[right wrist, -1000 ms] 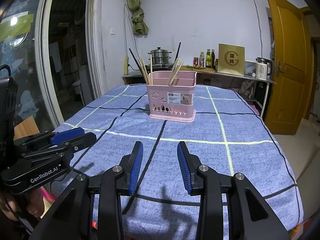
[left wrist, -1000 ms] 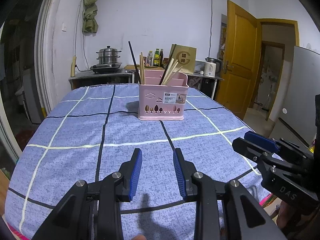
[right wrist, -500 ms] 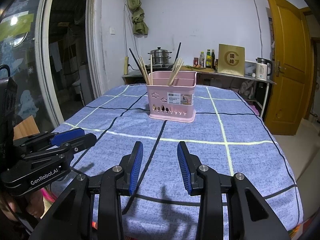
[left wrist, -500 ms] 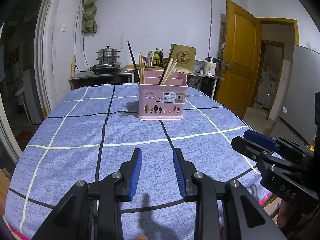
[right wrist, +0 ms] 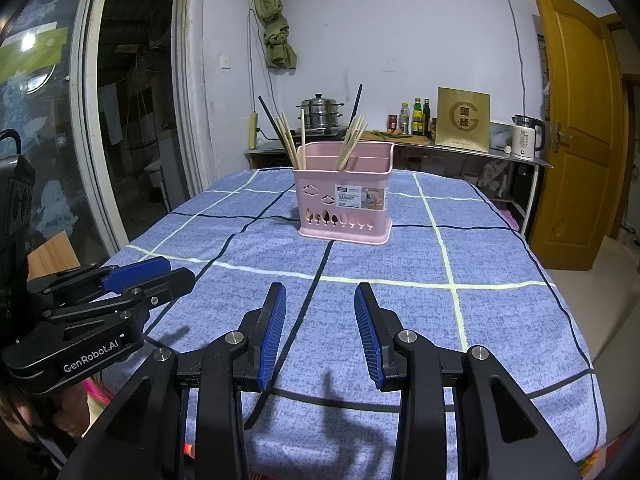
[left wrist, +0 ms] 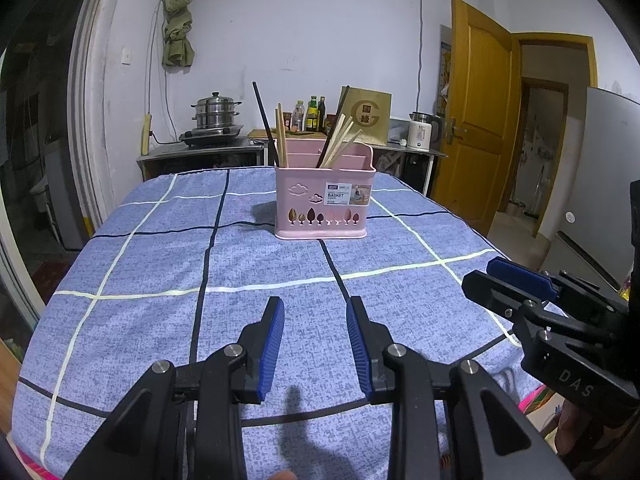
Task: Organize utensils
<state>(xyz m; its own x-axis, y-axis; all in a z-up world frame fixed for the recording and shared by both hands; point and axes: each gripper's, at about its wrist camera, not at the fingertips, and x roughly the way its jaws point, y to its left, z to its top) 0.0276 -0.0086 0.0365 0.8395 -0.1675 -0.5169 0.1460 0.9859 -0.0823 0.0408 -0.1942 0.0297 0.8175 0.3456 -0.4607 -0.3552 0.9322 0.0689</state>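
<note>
Home kitchen: steamer pot on stove, kettle (sauce bottles too)

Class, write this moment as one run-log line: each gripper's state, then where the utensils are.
left gripper: open, empty | right gripper: open, empty | chopsticks: upright in pink basket | basket: on blue checked tablecloth

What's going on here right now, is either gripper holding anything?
No. The left gripper and right gripper are both open and empty, hovering over the near part of the blue checked tablecloth. Farther along the table stands the pink utensil basket, with wooden chopsticks and black chopsticks leaning upright inside. No loose utensils are visible on the cloth.
</note>
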